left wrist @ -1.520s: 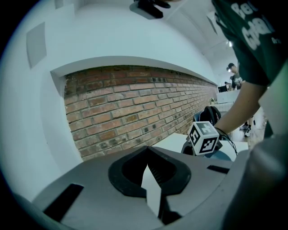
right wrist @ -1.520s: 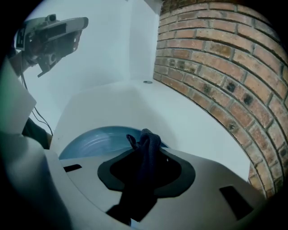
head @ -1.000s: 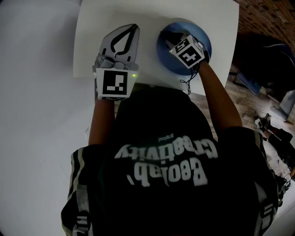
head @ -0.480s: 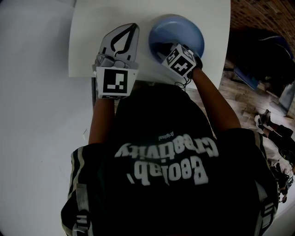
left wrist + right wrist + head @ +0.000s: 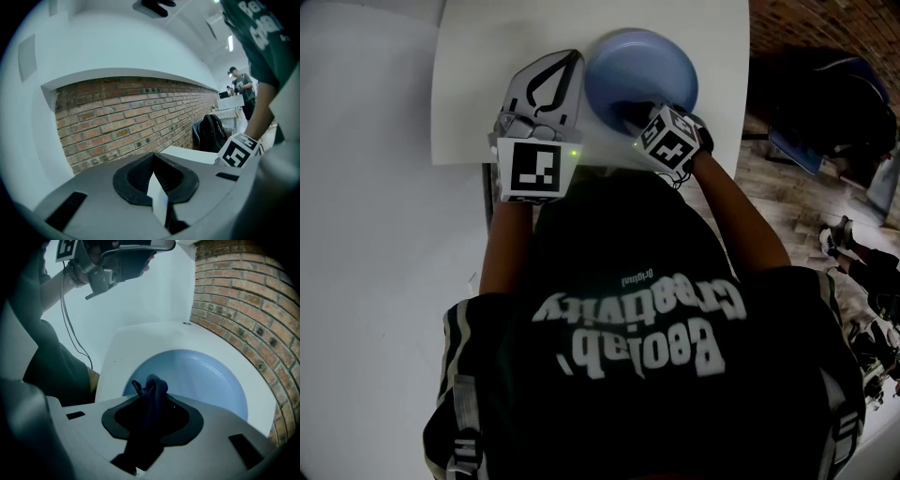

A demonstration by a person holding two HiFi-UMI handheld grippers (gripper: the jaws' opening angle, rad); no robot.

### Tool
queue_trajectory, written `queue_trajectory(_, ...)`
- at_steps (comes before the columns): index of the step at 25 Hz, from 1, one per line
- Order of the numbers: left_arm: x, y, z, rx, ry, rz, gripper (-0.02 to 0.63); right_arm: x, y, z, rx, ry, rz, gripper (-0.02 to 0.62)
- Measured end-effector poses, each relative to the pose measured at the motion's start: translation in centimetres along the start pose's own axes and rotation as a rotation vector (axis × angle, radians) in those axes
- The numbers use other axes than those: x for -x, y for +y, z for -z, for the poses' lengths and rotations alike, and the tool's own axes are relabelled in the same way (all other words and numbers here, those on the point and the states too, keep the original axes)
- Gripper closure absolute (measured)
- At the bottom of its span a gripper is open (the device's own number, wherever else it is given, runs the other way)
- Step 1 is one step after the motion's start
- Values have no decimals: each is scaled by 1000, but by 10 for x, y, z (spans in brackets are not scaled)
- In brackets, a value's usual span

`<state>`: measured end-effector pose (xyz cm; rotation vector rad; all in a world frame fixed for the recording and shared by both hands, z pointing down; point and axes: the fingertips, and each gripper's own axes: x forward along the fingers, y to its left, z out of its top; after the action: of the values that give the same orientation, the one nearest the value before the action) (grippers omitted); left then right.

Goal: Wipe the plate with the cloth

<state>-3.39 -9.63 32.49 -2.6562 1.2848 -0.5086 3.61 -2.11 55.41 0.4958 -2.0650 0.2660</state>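
The right tongs (image 5: 150, 386), pinching the dark cloth (image 5: 151, 401), have dragged across the blue plate (image 5: 206, 376) from middle toward near rim, so wiping looks under way, while the left tongs (image 5: 570, 58) sit pressed together beside it.

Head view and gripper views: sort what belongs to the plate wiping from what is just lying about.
Job: blue plate; dark cloth; right gripper, jaws shut on the cloth.
Lying about: left gripper, jaws together, empty; black backpack by the brick wall.
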Motion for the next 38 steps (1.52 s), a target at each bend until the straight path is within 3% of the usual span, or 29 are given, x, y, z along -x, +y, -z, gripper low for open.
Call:
queue_trajectory(16,-5,-12,-4,-7,-3,17,603,18,-70,36,-115,79,167,489)
queue_trajectory(21,1,-2,5,3,19,-1,603,16,-110,32,-168,95,241,489)
queue_trajectory(29,10,20,17,23,32,-34,603,-6,-147,-6,-156,80,299,489)
queue_trajectory(33,13,29,22,28,42,-36,603,-22,-141,-32,-95,71,289,489)
queue_trajectory(38,17,39,30,32,53,-44,603,-38,-107,-56,-51,38,203,489)
